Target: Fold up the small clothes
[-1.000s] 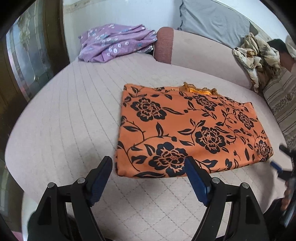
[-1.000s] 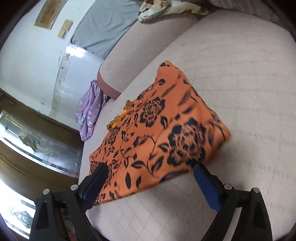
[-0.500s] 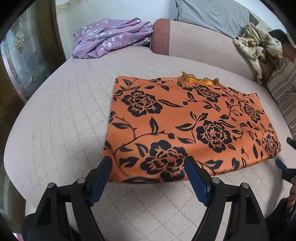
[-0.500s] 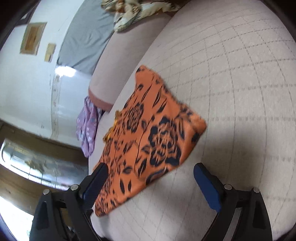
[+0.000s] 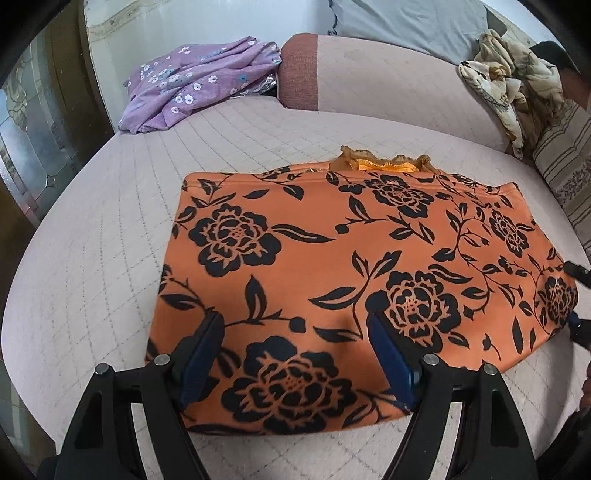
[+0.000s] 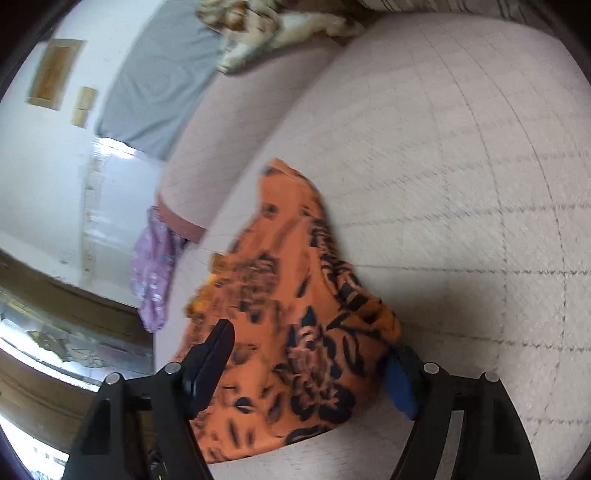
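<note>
An orange garment with black flowers lies folded flat on a pale quilted bed. My left gripper is open, its jaws straddling the garment's near edge toward the left corner. In the blurred right wrist view the same garment fills the space between the fingers of my right gripper, which is open over the garment's right end. The right gripper's tips show at the right edge of the left wrist view. An orange ruffled trim sticks out at the far edge.
A purple flowered cloth lies at the bed's far left corner. A padded headboard and a grey pillow stand behind. A crumpled beige patterned cloth and a striped pillow are at the far right. A glass door is left.
Both grippers have moved forward onto the garment. The left one now straddles the near edge; the right one has swung in over the right end. Both stay open.
</note>
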The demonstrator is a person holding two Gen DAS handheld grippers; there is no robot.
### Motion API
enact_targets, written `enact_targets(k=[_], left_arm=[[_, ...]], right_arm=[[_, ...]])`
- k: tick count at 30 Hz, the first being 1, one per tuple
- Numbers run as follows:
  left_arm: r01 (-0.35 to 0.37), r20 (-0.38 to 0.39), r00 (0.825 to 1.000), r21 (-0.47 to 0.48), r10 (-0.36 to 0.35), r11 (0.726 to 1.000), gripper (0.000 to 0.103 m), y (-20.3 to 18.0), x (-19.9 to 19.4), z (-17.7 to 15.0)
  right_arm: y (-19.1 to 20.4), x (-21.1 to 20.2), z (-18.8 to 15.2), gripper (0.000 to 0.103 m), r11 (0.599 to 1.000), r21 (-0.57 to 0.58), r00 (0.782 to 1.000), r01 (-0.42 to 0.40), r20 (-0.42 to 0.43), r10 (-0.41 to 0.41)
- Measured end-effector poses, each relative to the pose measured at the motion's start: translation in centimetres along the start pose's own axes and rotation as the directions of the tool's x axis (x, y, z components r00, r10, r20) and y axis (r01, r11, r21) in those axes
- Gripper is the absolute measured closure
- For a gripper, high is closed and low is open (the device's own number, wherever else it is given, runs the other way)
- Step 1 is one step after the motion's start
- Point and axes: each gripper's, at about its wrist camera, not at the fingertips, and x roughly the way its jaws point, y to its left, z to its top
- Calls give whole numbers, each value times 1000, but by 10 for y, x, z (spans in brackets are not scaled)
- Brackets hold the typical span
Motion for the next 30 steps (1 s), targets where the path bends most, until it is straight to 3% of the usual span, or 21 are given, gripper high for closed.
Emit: enact_targets(k=[6, 8, 10, 11, 15, 17, 18, 20, 21, 22, 23, 24, 27, 30], left_arm=[[-5, 3, 1000, -2, 5, 1000, 23, -6, 9, 8], [-7, -3, 1000, 0, 7, 1000, 23, -9, 15, 10], [-18, -31, 999, 14, 19, 1000, 23, -12, 26, 10], [-23, -42, 999, 19, 24, 1000, 23, -12, 30, 10], [-8, -36, 999, 7, 8, 1000, 23, -11, 27, 13], [3, -14, 1000, -9, -3, 1000, 23, -9, 21, 16], [6, 0, 1000, -14, -6, 1000, 23, -7, 19, 17], [-1, 26, 1000, -11, 1, 1000, 20, -7, 21, 15], [-40, -26, 999, 22, 41, 999, 19, -9, 36, 11], [-48, -39, 998, 53, 50, 997, 18, -12, 45, 8], [-63, 0, 998, 75, 64, 995, 15, -14, 41, 8], [-63, -10, 998, 83, 64, 995, 16, -14, 41, 11], [39, -43, 998, 9, -38, 999, 16, 7, 30, 20], [58, 44, 998, -108, -53, 992, 16, 46, -3, 24]], right_arm=[[14, 14, 4, 26, 993, -119, 999, 19, -30, -22], [15, 24, 5, 41, 986, -164, 997, 41, -58, -51], [17, 29, 5, 68, 983, -176, 995, 56, -73, -70], [20, 29, 6, 69, 981, -184, 994, 55, -79, -71], [30, 27, 6, 68, 974, -221, 995, 58, -68, -75], [30, 31, 6, 57, 973, -225, 994, 60, -79, -80], [27, 34, 6, 33, 975, -212, 993, 63, -88, -83], [24, 35, 5, 28, 979, -202, 995, 25, -94, -44], [26, 36, 5, 29, 975, -220, 994, 36, -90, -57], [30, 39, 5, 43, 970, -238, 993, 47, -94, -71], [33, 43, 6, 60, 969, -242, 991, 57, -105, -84], [35, 46, 7, 82, 971, -234, 988, 55, -125, -86], [73, 38, 9, 84, 957, -283, 992, 61, -93, -91], [151, 16, 0, 85, 913, -409, 999, -1, -37, -16]])
